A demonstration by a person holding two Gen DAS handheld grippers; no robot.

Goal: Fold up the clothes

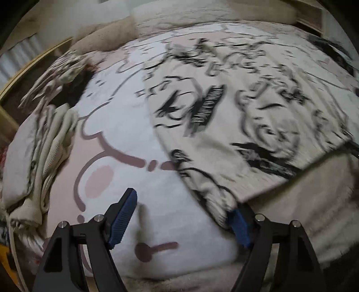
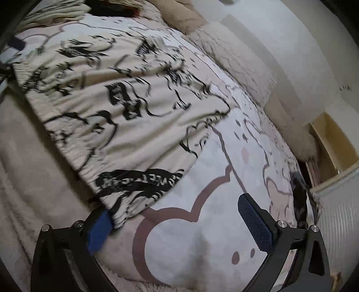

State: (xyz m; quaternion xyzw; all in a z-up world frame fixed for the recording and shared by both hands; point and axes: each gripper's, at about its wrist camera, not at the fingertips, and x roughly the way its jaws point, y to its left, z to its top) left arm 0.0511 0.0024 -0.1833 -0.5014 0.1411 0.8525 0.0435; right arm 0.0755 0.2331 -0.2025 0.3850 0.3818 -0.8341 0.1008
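A cream garment with a black print (image 1: 246, 116) lies spread flat on a bed sheet with a pink and white cartoon pattern (image 1: 125, 125). In the left wrist view my left gripper (image 1: 182, 203) stands open just above the sheet, and the garment's near corner touches its right finger (image 1: 239, 226). In the right wrist view the same garment (image 2: 125, 94) fills the upper left. My right gripper (image 2: 175, 206) is open too, with another corner of the garment lying against its left finger (image 2: 98, 231). Neither pair of pads presses on the cloth.
A crumpled pile of pale clothes (image 1: 51, 143) lies at the sheet's left edge, with a patterned item (image 1: 62, 69) behind it. Beige pillows (image 2: 181, 20) line the far side. A fluffy beige blanket (image 2: 33, 157) borders the garment. A wooden shelf (image 2: 332, 143) and a white radiator (image 2: 341, 213) stand on the right.
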